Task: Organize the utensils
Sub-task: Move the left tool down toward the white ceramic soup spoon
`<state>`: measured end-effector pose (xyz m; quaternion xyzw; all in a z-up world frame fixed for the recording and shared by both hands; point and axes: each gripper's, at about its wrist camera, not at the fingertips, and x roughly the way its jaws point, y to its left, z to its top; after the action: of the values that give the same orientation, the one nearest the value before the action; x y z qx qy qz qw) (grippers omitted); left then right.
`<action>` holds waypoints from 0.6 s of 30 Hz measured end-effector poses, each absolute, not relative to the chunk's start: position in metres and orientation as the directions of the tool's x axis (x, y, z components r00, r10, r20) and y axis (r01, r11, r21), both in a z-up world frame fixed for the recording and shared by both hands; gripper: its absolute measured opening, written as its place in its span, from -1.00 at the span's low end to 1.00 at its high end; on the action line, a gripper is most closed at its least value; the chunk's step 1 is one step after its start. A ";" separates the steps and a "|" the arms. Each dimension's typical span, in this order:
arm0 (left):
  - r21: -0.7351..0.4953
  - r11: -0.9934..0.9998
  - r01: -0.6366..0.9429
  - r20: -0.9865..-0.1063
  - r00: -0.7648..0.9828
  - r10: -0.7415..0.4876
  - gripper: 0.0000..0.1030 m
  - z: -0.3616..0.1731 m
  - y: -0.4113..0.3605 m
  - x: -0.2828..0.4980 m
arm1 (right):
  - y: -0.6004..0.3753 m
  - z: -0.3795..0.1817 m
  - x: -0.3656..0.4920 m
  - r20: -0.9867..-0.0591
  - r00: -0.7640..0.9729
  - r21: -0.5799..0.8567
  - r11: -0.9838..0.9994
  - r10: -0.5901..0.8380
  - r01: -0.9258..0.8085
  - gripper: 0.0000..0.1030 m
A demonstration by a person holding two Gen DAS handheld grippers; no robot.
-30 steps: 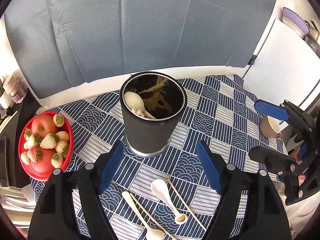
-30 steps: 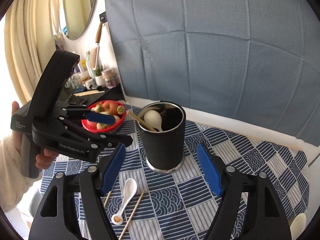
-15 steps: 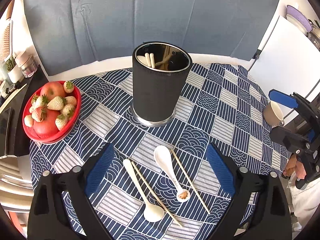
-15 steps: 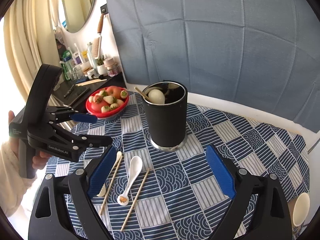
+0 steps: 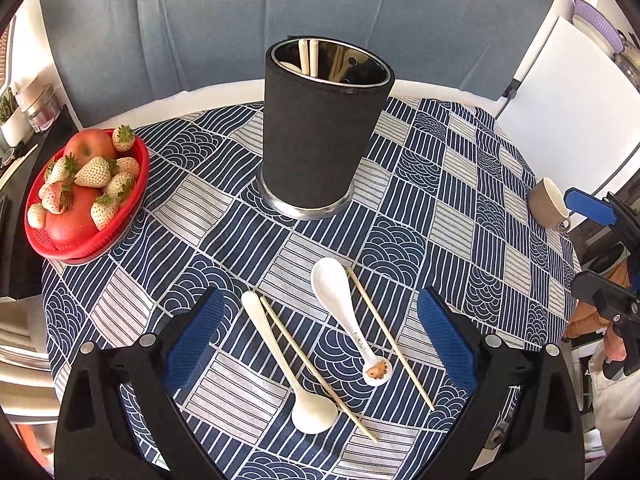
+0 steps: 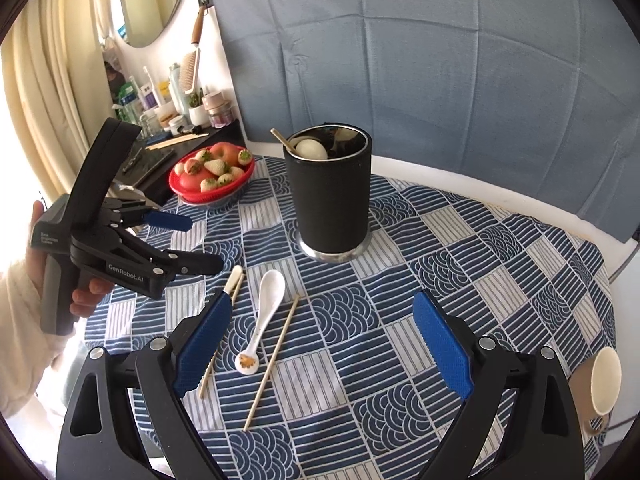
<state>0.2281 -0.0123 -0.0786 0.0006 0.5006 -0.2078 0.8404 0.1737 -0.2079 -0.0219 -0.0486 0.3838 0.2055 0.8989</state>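
Utensils lie loose on the bench: a spoon [image 5: 349, 312], a paddle [image 5: 286, 364] and two chopsticks [image 5: 390, 338] in front of the holder [image 5: 324, 128], which already carries others, so these likely go in next. Your left gripper [image 5: 320, 344] hangs above them, fingers [image 5: 196, 336] spread and empty. Right gripper [image 6: 320, 344], likewise spread, has them toward its left finger.

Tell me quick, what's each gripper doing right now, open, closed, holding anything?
Left gripper: jaws open, holding nothing, above the spoons and chopsticks on the table.
Right gripper: jaws open, holding nothing.
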 end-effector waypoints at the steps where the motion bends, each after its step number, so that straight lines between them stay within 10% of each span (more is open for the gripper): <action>1: -0.212 0.910 0.357 -0.844 0.403 -0.355 0.84 -0.081 -0.011 0.231 | -0.206 -0.023 0.173 -0.714 0.621 0.069 0.916 0.323 -0.396 0.70; 18: -0.236 0.797 0.556 -0.878 0.229 -0.420 0.84 -0.137 -0.010 0.268 | -0.173 -0.061 0.165 -0.775 0.603 0.072 0.974 0.190 -0.214 0.70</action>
<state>0.2683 -0.0100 -0.1373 0.0638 0.5366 -0.3123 0.7813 0.1646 -0.1735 -0.0607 -0.0141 0.4312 0.1127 0.8951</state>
